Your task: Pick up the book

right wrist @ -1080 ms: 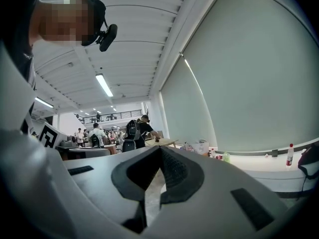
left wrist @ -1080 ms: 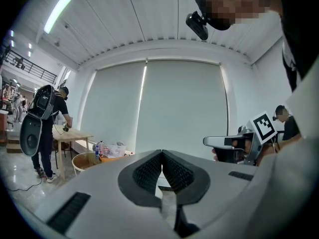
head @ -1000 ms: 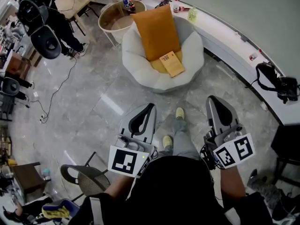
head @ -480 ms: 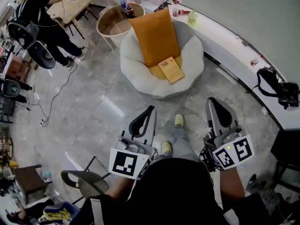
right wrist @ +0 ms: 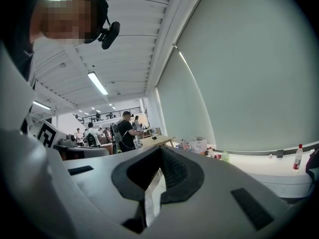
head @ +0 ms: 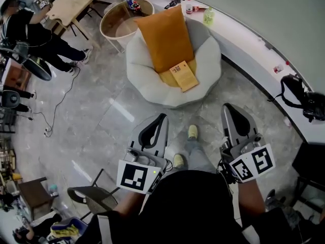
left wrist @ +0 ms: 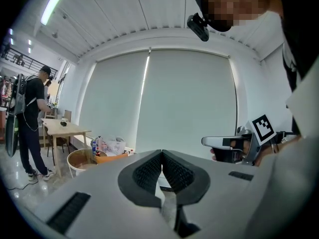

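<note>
— Where is the book [head: 184,75]?

— It lies flat on the seat of a white round chair [head: 144,78], toward the seat's front edge, at the foot of an upright orange cushion [head: 162,34]. It is a thin tan paperback lying askew, and the print on its cover is too small to read.

— And the grippers?

— The left gripper [head: 162,116] and right gripper [head: 228,107] hover over the marble floor [head: 101,111], well apart from the chair. Each has its fingers pressed together on nothing. The person's dark top hides much of both arms, and a shoe [head: 193,131] shows between the grippers.
</note>
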`<state>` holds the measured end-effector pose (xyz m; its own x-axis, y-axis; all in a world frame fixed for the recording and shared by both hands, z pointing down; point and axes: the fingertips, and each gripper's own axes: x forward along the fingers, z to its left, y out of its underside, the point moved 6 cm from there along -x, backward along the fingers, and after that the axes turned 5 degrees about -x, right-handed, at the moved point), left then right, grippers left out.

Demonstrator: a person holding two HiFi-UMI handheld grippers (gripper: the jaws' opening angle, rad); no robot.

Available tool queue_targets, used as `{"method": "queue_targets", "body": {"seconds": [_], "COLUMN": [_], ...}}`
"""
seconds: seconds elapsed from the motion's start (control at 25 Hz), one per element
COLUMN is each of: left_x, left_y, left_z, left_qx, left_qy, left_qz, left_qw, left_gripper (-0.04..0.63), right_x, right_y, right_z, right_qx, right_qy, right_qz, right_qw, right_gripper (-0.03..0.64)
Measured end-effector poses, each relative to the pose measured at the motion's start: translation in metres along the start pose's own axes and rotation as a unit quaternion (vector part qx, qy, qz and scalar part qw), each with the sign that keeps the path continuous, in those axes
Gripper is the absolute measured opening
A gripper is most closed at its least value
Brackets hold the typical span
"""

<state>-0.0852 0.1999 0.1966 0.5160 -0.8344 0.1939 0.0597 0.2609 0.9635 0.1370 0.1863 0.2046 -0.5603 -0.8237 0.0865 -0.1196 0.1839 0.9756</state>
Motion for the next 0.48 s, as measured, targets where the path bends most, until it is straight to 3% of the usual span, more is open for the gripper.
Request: {"method": "queue_targets", "body": {"seconds": [0.28, 0.48], "left_x": [0.045, 0.071], "left_y": [-0.011, -0.024], "left_z": [0.008, 0.001], "left_qx": [0.013, 0.024], "left_qy": [-0.007, 0.012], "left_qz": [0.02, -0.006], "left_qw": [0.9997, 0.9996], "left_gripper": [0.012, 0.012], "right_x": [0.037, 0.047], "right_y": [-0.009, -0.016], "right_z": [-0.039, -0.063], "right_qx": [0.009, 0.012], "right_qy": [-0.01, -0.013], "right_qz": [-0.006, -0.01], "right_qw": [1.0, 1.0], "right_gripper": [0.014, 0.014]}}
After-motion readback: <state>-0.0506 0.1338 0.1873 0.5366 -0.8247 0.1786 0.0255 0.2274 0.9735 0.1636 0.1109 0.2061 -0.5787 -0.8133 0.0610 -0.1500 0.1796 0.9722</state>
